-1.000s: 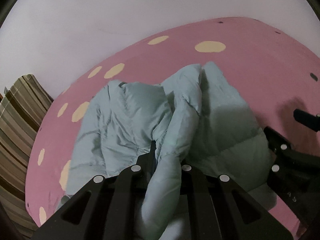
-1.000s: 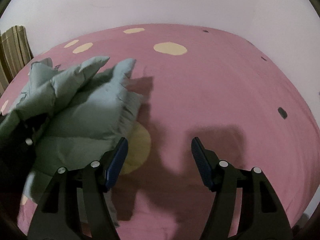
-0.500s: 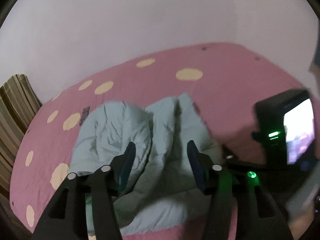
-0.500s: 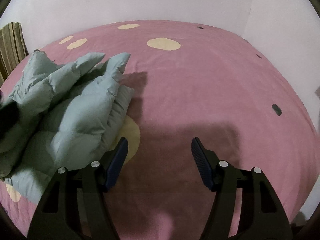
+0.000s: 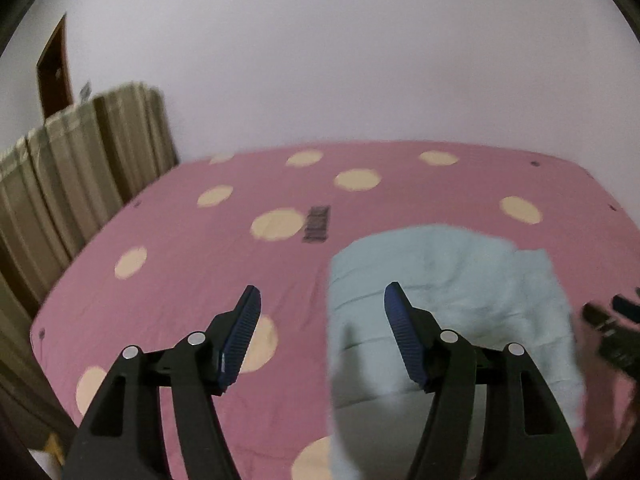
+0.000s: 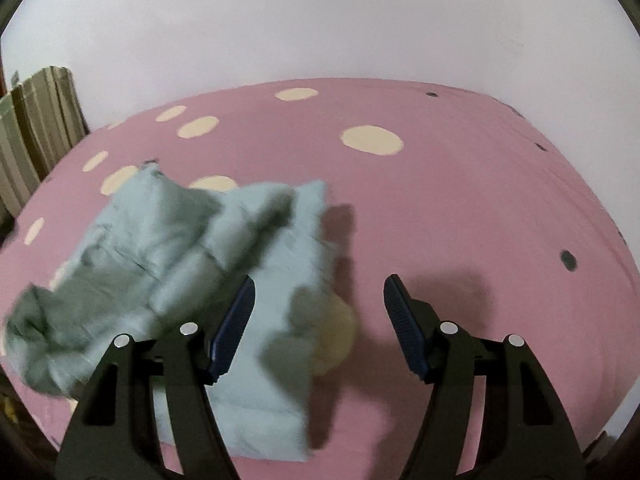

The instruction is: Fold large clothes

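The puffy light-blue jacket (image 5: 452, 304) was lying bunched up on the pink bedsheet (image 5: 192, 280), the one with the cream polka dots. From the left wrist view it sat ahead and off to the right of the left gripper (image 5: 320, 332), with the right-hand fingertip overlapping its near-left edge and the left-hand fingertip over bare sheet. That gripper's jaws were spread wide with nothing between them, and it looked to be up above the fabric rather than touching it, though that was hard to be sure of with the blur.

From the right wrist view the same jacket (image 6: 192, 256) was ahead and to the left of the right gripper (image 6: 318, 332), its left finger (image 6: 232, 328) sitting in front of the quilted fabric and its right finger over plain pink sheet (image 6: 460, 200). Also wide apart, also holding nothing. The right gripper itself poked in as a dark blurry shape at the right edge of the left view (image 5: 612, 332), just past the jacket.

Further out, a striped curtain (image 5: 80, 168) hung to the left of the bed, with a plain white wall (image 5: 340, 60) behind.
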`<state>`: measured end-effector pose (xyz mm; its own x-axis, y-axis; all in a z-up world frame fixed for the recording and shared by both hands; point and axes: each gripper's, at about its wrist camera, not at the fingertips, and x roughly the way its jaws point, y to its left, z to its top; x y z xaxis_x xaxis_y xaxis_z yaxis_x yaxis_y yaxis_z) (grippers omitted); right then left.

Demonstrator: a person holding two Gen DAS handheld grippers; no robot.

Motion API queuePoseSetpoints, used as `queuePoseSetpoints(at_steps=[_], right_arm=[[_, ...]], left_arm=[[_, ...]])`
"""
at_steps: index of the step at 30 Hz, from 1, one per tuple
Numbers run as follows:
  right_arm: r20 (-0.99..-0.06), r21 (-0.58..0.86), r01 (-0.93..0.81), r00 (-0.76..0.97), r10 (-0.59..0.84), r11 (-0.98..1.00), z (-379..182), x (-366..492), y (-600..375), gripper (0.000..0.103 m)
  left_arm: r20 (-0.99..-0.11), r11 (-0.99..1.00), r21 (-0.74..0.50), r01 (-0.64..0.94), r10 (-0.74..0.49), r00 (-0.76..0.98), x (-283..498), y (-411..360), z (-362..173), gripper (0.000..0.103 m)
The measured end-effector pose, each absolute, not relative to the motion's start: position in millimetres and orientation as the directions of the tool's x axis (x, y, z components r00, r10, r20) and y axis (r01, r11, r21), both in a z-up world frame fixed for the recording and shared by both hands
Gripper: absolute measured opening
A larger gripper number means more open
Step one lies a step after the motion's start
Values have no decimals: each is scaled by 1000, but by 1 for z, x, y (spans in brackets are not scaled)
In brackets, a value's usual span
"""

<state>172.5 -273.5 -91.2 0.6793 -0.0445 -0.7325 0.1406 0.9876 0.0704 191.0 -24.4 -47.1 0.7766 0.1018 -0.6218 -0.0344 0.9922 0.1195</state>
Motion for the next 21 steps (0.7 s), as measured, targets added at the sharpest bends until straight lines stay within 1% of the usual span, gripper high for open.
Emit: queuePoseSetpoints(at_steps=[2, 6, 8, 14, 18, 19, 20, 21], right_arm=[[-732, 93, 120, 681, -14, 988, -86, 180, -264, 68], [-743, 146, 63, 666, 68, 987, -81, 198, -238, 74], [-753, 153, 44, 653, 88, 987, -82, 204, -227, 74], [-802, 128, 22, 591, 90, 992, -102, 214, -198, 76], [-821, 142, 22, 562, 105, 990, -113, 215, -190, 77], [-821, 151, 23, 559, 113, 988, -115, 216, -190, 77], [-822, 165, 24, 556, 124, 986, -116, 216, -190, 74], [-821, 181, 20, 554, 140, 983, -117, 217, -190, 60]], left_arm=[[-648, 995, 93, -42, 93, 756, 198, -14, -62, 64], [-677, 997, 69, -24, 65, 733, 197, -8, -78, 64], [-684, 998, 60, -16, 53, 727, 200, -7, -86, 64], [-712, 999, 38, 9, 21, 701, 205, -5, -105, 64], [-722, 1000, 21, 14, 6, 692, 207, -4, -115, 64], [-723, 1000, 19, 17, 2, 690, 208, -4, -117, 64], [-724, 1000, 18, 20, -1, 690, 209, -3, -118, 64], [-724, 1000, 15, 22, -4, 689, 209, -3, -119, 64]])
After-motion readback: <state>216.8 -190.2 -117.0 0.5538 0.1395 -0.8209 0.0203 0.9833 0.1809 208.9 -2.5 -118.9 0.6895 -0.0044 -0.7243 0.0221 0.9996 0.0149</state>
